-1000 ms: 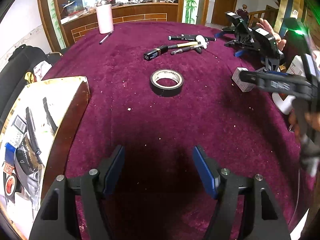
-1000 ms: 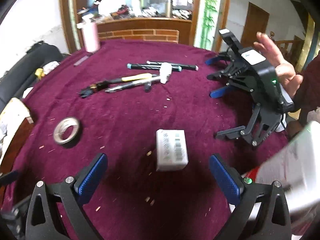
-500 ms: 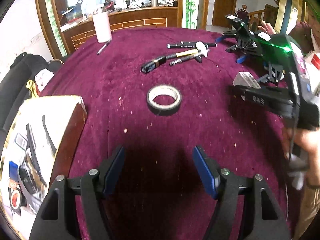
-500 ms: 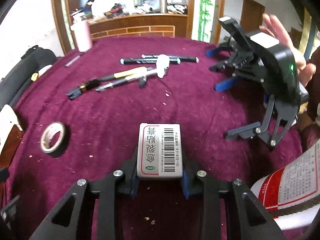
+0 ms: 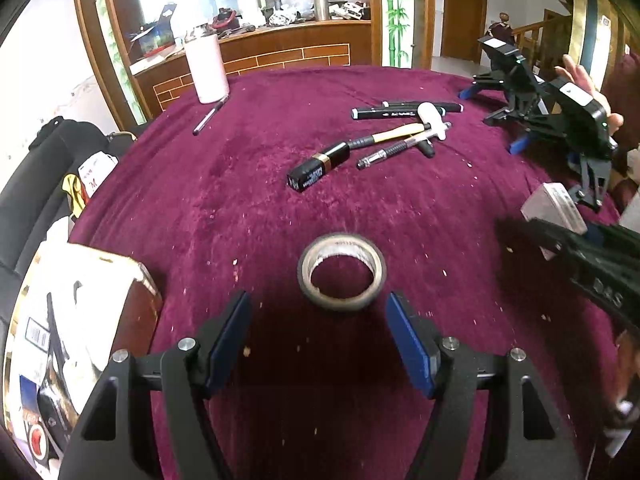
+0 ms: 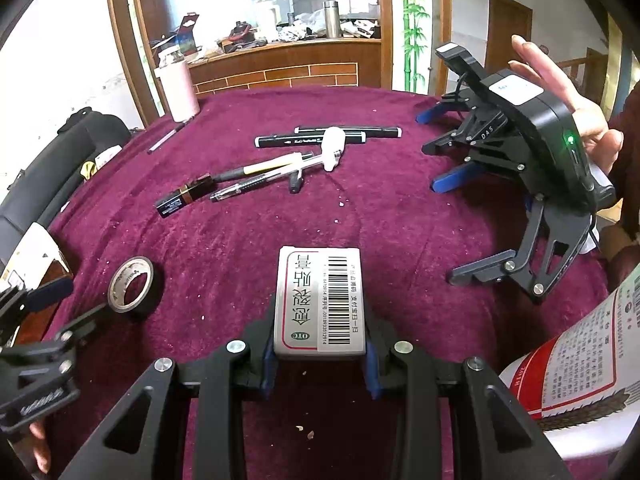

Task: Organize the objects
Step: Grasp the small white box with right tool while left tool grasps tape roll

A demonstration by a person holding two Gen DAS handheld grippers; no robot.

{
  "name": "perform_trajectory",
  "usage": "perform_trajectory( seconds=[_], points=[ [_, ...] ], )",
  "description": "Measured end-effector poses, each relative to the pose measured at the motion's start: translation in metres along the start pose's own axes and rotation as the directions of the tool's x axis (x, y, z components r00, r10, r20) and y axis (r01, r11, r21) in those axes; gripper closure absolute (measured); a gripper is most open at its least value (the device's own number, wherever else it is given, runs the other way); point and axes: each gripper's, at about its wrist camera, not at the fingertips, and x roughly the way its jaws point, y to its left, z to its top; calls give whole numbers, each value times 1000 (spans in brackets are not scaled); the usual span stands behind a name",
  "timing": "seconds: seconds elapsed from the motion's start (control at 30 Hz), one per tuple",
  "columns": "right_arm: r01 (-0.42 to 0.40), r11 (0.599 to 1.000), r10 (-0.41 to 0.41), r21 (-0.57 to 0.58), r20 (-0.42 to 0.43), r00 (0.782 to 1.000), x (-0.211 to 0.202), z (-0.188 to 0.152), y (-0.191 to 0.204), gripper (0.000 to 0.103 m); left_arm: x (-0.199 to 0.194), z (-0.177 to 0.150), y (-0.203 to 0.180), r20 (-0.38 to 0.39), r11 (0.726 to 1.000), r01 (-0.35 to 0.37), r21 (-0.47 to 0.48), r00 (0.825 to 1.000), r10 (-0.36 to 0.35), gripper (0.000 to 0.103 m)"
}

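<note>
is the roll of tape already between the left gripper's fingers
No, the roll of tape lies on the cloth just ahead of the open left gripper.

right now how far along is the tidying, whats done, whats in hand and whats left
Done: some items already lie in the box at the left. In hand: the right gripper is shut on the small white barcode box; the left gripper is open short of the tape roll. Left: markers, hammer and pens on the table.

Each black skeletal gripper (image 5: 320,340) has blue finger pads (image 6: 267,364), silver screws and triangular cut-outs
</note>
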Motion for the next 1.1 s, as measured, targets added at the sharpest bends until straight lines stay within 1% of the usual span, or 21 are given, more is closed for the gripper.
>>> perform_trajectory(
  seconds=[0.13,0.27,0.4,0.47,0.53,0.57,0.6,0.63,0.7,0.83,1.03,1.1],
  points=[
    [-5,1000,5,1,5,1000,-2,1,0,67,13,7,-3,-13,1000,1,-2,1000,-1,34],
    [-9,1000,9,0,9,1000,-2,1,-1,67,22,11,-12,-19,1000,19,17,1000,-18,34],
    [-11,1000,11,-6,10,1000,-2,1,0,67,38,14,-17,-42,999,-4,44,999,6,34],
    [-12,1000,12,-9,12,1000,-2,2,1,67,47,16,-14,-60,1000,-3,28,998,4,34],
    [-14,1000,14,-12,16,1000,-4,2,2,67,52,17,-11,-65,1000,15,10,998,-14,34],
    [-15,1000,15,-14,20,1000,-5,2,3,67,53,18,-9,-65,1000,24,-1,998,-24,35],
    [-16,1000,16,-16,24,1000,-6,2,4,67,53,18,-7,-65,999,41,-13,997,-41,39],
    [-16,1000,17,-19,26,1000,-7,2,5,67,53,19,-6,-65,998,60,-25,996,-62,45],
    [-19,999,20,-26,34,999,-8,1,7,67,51,17,-5,-57,999,38,-37,998,-40,45],
    [-21,999,23,-44,40,999,-9,1,12,67,42,12,-2,-41,998,45,-53,998,-47,45],
    [-26,998,28,-62,40,999,-10,-1,19,67,18,5,-3,-6,999,29,-33,1000,-30,45],
    [-34,997,37,-66,45,998,-11,-1,20,67,11,3,-2,0,999,35,-34,999,-35,45]
  ],
)
